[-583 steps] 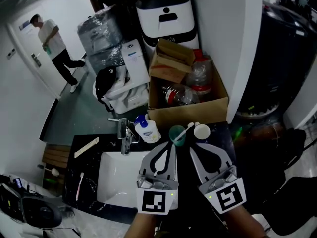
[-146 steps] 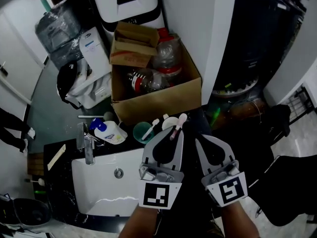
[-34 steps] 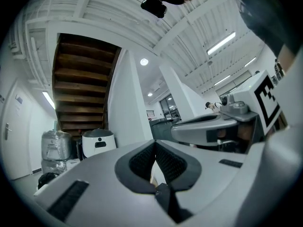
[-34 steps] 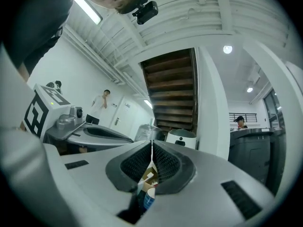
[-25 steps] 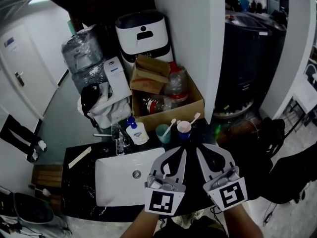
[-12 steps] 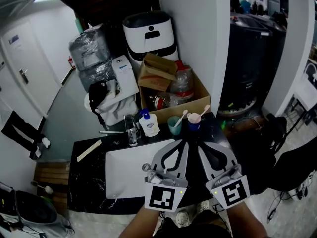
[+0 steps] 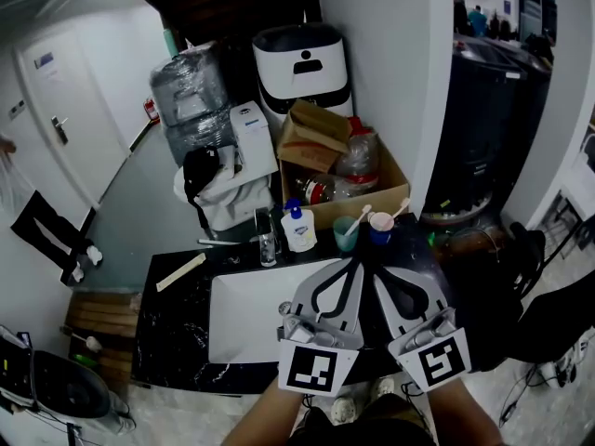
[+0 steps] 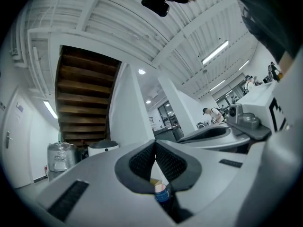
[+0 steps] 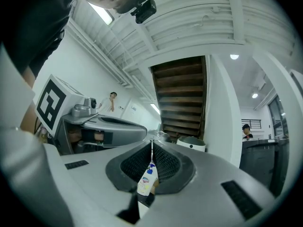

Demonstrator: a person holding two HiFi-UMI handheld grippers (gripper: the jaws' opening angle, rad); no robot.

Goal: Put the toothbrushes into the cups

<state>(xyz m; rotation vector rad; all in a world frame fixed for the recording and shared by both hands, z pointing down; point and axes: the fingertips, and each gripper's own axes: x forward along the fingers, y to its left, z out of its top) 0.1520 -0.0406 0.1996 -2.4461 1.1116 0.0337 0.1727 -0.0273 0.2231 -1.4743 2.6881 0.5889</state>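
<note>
A green cup (image 7: 345, 234) holds a white toothbrush (image 7: 357, 219) at the back of the black counter. Beside it on the right, a blue cup with a pale rim (image 7: 379, 226) holds a second toothbrush (image 7: 399, 209). My left gripper (image 7: 357, 262) is shut and empty, its tip just in front of the cups. My right gripper (image 7: 375, 268) lies alongside it, also shut and empty. In the left gripper view the jaws (image 8: 155, 144) meet, and the blue cup (image 8: 161, 193) shows below them. In the right gripper view the shut jaws (image 9: 151, 144) frame a soap bottle (image 9: 146, 179).
A white sink (image 7: 244, 321) with a faucet (image 7: 267, 241) lies left of the grippers, and the soap bottle (image 7: 299, 230) stands behind it. A pale stick (image 7: 180, 272) lies on the counter's left. Behind are a cardboard box (image 7: 346, 190), wrapped water jugs (image 7: 191, 96) and a person's leg (image 7: 42, 223).
Both grippers have stayed shut and empty, side by side. The head view has shifted, so the cups and sink now sit a little further right and higher in the picture.
</note>
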